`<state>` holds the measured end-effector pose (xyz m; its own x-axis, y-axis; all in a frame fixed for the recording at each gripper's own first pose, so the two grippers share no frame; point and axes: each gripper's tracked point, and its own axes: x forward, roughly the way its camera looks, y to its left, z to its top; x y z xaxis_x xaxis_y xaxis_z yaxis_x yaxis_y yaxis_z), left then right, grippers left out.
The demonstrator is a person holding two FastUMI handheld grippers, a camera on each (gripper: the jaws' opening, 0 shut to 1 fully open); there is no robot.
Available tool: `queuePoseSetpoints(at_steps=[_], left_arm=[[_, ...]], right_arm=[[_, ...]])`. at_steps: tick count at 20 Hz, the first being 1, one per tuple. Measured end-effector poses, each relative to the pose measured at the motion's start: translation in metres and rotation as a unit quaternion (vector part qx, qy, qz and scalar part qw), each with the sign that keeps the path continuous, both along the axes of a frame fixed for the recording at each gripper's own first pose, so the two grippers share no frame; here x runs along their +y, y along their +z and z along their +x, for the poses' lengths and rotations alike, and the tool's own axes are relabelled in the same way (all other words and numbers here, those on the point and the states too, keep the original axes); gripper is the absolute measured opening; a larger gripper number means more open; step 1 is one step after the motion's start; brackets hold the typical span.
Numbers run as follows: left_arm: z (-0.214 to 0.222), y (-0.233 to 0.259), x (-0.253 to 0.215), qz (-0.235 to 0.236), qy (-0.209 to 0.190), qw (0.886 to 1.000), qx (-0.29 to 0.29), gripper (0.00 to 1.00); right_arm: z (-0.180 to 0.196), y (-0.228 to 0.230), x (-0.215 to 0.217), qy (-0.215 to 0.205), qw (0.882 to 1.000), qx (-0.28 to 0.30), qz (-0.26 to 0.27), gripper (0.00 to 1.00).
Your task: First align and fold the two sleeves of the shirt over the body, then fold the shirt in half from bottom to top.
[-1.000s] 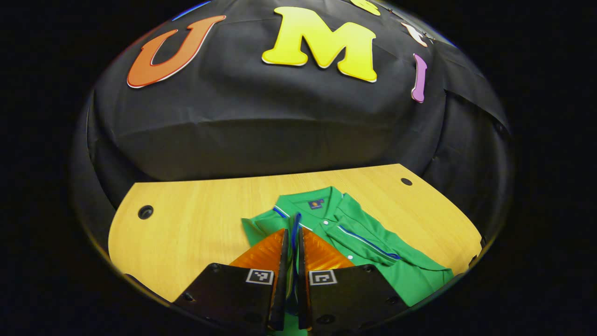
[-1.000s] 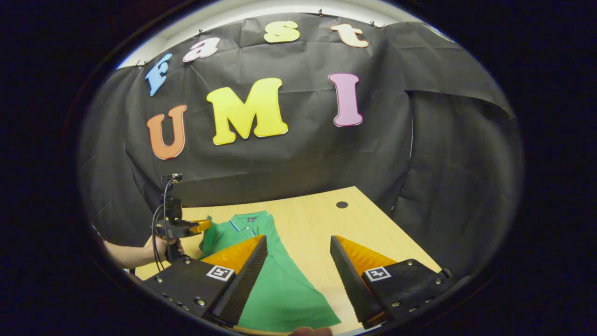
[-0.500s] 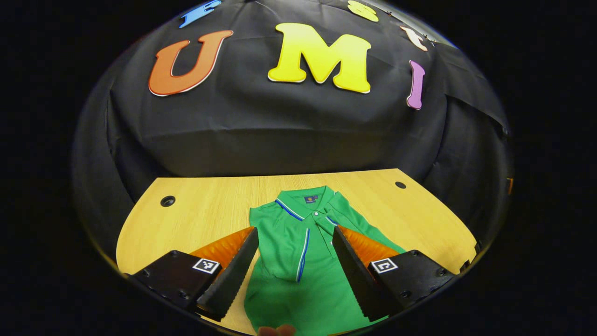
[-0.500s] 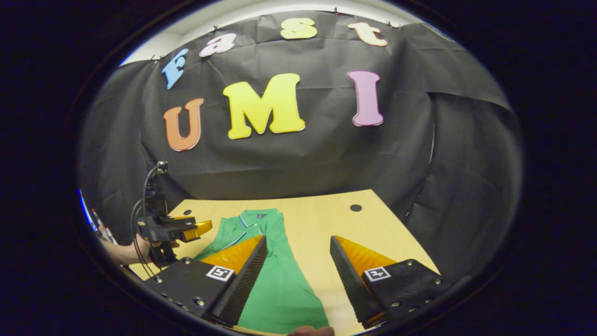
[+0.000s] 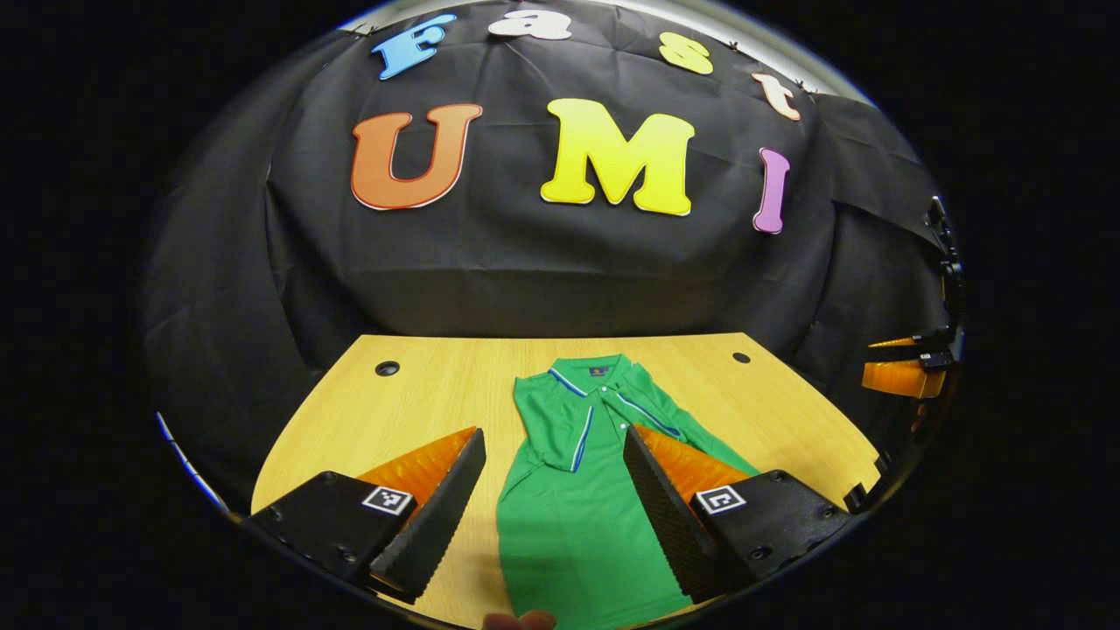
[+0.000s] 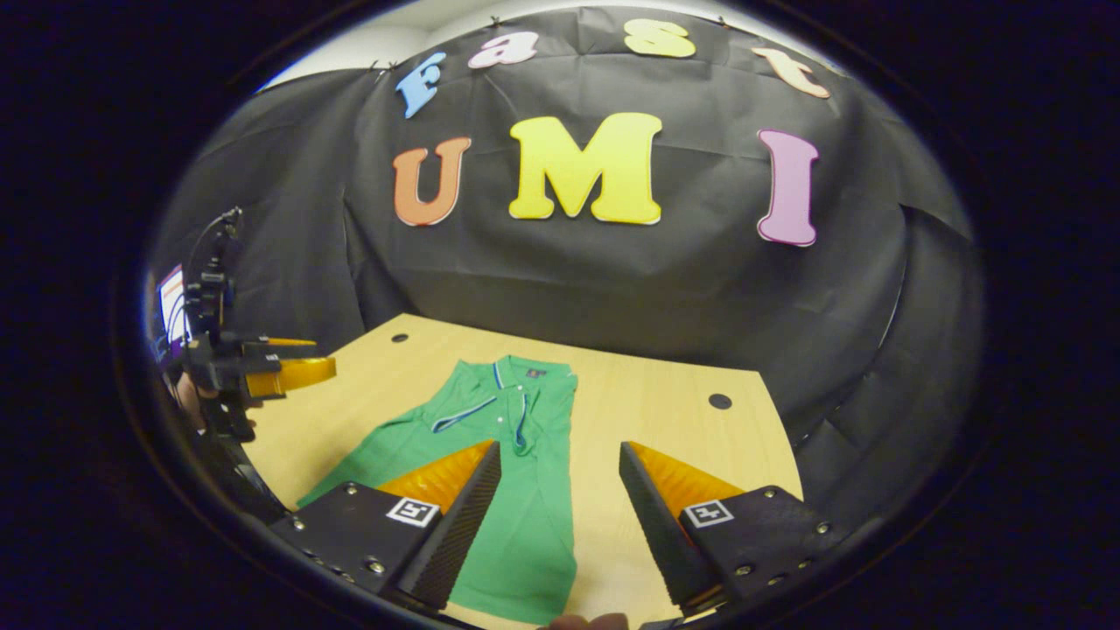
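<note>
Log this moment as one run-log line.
shirt: flat on table, both sleeves folded over body | left gripper: open, above shirt | right gripper: open | next: bottom-to-top fold

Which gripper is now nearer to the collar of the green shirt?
Hard to tell. Left gripper and right gripper both hover open over the shirt's lower half, similarly far from the collar.
</note>
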<state>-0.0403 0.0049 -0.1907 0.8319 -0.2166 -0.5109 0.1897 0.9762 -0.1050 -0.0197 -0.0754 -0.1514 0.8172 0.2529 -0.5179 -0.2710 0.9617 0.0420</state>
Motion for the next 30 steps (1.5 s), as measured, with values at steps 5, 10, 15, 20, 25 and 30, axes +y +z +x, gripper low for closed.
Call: queuePoseSetpoints(at_steps=[5,10,15,20,25,30], left_arm=[[-0.061,-0.042,-0.019,-0.015,-0.074,0.993,0.089,0.99],[-0.137,-0.102,-0.008,-0.002,-0.115,0.975,0.190,1.00],[-0.194,-0.148,0.016,0.000,-0.113,0.954,0.278,1.00],[-0.219,-0.171,0.013,-0.030,-0.095,0.942,0.321,1.00],[-0.216,-0.179,0.012,-0.006,-0.098,0.943,0.319,1.00],[-0.208,-0.183,0.004,0.026,-0.107,0.949,0.295,0.98]], right_arm=[[-0.041,-0.057,-0.004,0.018,0.997,0.077,-0.021,0.86],[-0.109,-0.127,-0.018,0.042,0.982,0.176,-0.056,0.86],[-0.170,-0.188,-0.037,0.060,0.962,0.249,-0.095,0.86],[-0.157,-0.200,-0.029,0.076,0.955,0.263,-0.112,0.86],[-0.146,-0.215,-0.008,0.093,0.953,0.268,-0.103,0.86],[-0.129,-0.217,0.005,0.092,0.957,0.257,-0.098,0.86]])
